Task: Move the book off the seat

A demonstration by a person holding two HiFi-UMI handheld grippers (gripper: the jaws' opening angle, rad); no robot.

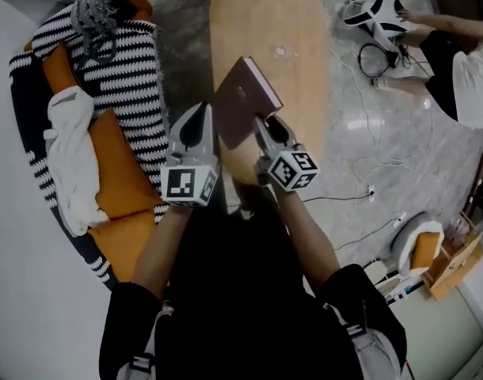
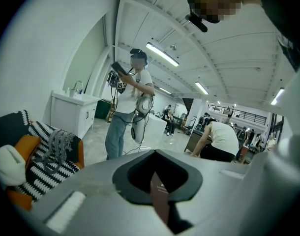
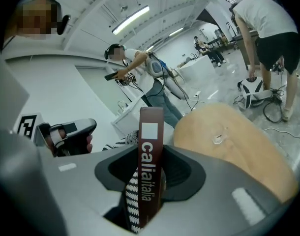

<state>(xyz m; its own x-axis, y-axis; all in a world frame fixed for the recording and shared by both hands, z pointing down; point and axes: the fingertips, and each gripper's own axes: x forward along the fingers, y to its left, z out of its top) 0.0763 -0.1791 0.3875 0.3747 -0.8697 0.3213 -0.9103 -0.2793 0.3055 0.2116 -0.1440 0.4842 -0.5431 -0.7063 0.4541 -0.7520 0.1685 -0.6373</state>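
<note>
Where the book (image 1: 243, 100) tilts over the table (image 1: 293, 30), the left gripper (image 1: 205, 119) pinches its edge. The right gripper (image 1: 267, 127) clamps its spine.

Oval wooden table (image 1: 297, 30), centre far. Black-and-white striped throw (image 1: 131, 85), left, with a grey knitted piece (image 1: 103, 10) at its far end and a white cloth (image 1: 67, 157) nearer. Far right: crouching person (image 1: 463, 62) beside a white-and-black device (image 1: 378, 13); loose cables (image 1: 360, 165) nearer. A standing person (image 2: 128, 112), far, near a white cabinet (image 2: 71, 113).

Head looks down; gripper views forward (share book (image 1: 243, 101))
</note>
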